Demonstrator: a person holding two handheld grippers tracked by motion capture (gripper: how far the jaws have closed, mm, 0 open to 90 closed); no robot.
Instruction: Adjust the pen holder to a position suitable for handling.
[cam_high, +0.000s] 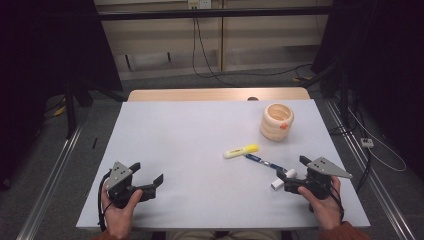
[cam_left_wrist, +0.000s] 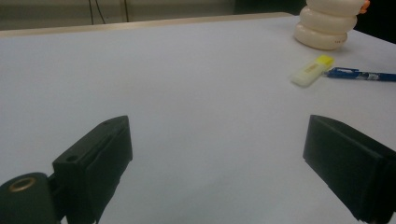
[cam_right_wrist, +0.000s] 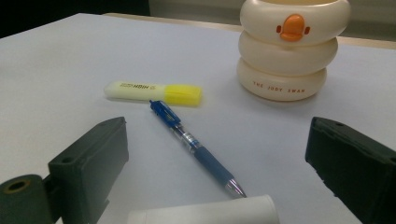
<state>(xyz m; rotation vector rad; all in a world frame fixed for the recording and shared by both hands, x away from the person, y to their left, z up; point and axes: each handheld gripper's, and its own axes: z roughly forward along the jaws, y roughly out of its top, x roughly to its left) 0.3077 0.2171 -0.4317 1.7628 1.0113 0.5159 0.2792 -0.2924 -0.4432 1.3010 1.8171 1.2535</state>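
The right gripper (cam_high: 295, 167) has its jaws spread wide, holding nothing, near the table's (cam_high: 190, 140) front right corner. A blue pen (cam_right_wrist: 196, 147) lies between them, and a white cylinder (cam_right_wrist: 205, 213) is cut off below. The left gripper (cam_high: 147, 175), also spread, is near the front left corner.

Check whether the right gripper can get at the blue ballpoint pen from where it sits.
Probably yes. The right gripper is open and the blue ballpoint pen lies between its jaws' lines, but a white cylinder lies right at the pen's tip and could get nudged.
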